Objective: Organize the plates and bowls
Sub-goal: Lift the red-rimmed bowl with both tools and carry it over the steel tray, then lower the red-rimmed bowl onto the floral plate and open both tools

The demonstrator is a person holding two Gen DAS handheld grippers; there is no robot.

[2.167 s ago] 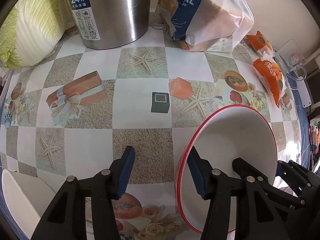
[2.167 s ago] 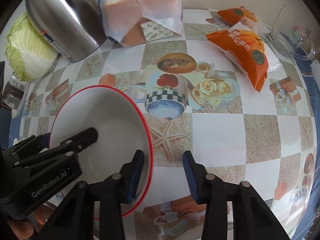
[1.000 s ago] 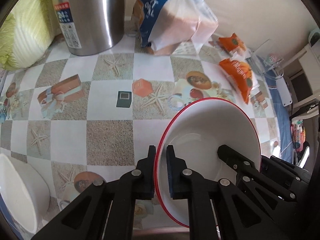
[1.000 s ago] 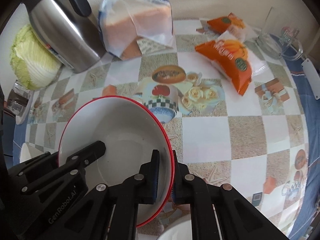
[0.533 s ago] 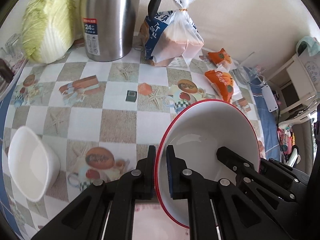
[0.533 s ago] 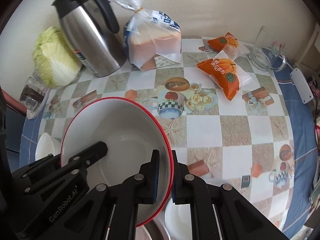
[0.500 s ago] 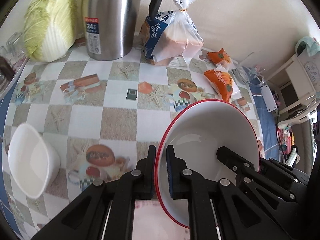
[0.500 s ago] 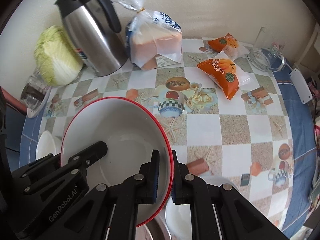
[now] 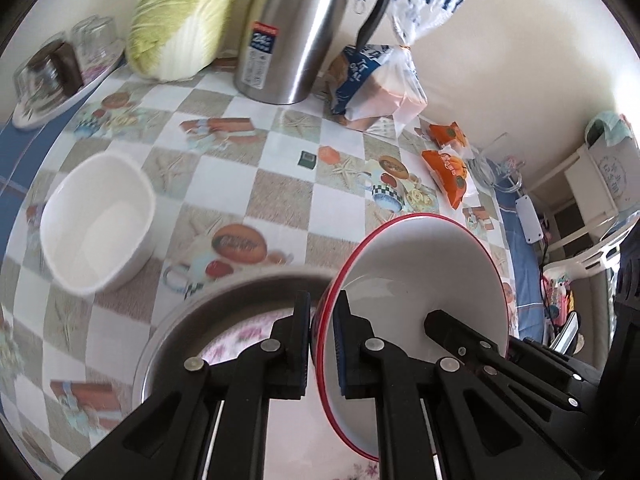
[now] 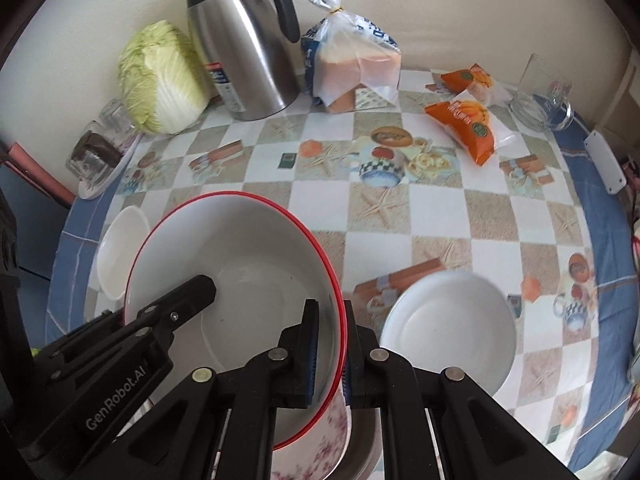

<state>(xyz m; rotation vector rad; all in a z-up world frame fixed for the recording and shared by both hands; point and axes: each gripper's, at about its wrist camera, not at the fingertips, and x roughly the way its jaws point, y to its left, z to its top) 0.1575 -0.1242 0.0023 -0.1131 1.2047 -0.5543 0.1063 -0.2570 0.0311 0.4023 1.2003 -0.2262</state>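
While both hand-held grippers carry it, the large white bowl with a red rim (image 10: 240,264) hangs clear of the counter (image 10: 440,216), tilted, directly over a stack made of a grey metal basin (image 9: 224,300) with a pink-flowered plate (image 10: 320,436) lying in it.

Grip: the left hand-held gripper (image 9: 322,344) is closed on one side of the red rim, one pad inside the bowl and one outside. The right hand-held gripper (image 10: 330,352) is clamped on the opposite side in the same way. Neither holds anything else.

Done, as far as can be judged: the flowered plate is already nested in the metal basin, and the red-rimmed bowl is off the counter and positioned above that stack.

Outstanding:
- The red-rimmed bowl is not yet set down; it appears bound for the stack beneath it.
- A white squarish bowl (image 9: 96,224) stands alone on the counter to the left of the basin, apart from it.
- A plain white round plate (image 10: 448,324) lies on the counter just to the right of the basin, not stacked.

Assessment: roughly mid-task. Two pieces remain loose and one is in transit. Whether further crockery lies beyond the basin cannot be told.
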